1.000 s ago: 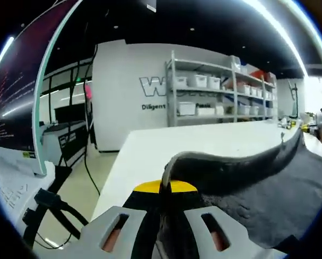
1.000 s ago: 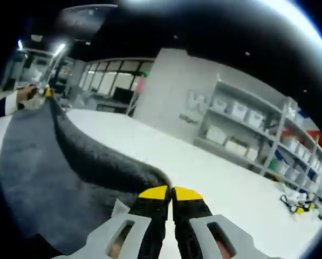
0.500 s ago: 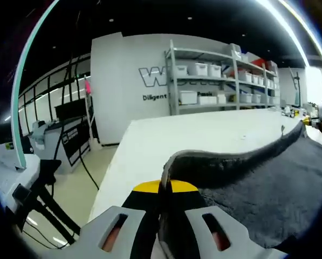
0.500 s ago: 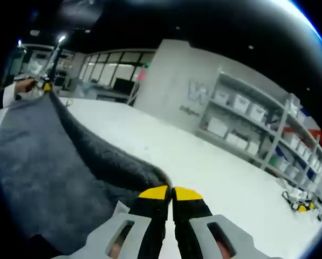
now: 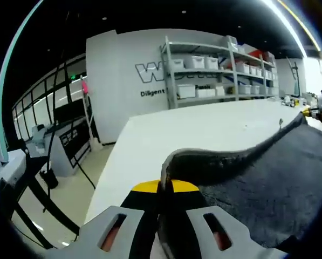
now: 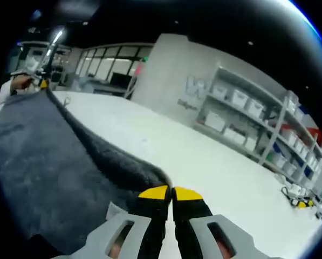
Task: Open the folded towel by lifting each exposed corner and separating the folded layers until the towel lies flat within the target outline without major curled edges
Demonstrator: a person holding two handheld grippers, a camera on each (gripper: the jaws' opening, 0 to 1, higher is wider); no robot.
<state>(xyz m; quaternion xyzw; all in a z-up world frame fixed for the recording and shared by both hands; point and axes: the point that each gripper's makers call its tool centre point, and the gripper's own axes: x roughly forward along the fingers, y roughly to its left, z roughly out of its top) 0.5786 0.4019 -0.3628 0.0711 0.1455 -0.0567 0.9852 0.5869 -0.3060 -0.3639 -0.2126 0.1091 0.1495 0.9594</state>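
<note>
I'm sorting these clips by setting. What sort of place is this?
Most likely an indoor lab or workshop, not a home: metal shelving stacked with white storage bins, a wall bearing large lettering, and a big white table on which the grey towel is being spread.

dark grey towel (image 5: 268, 178), edge raised, stretched
</note>
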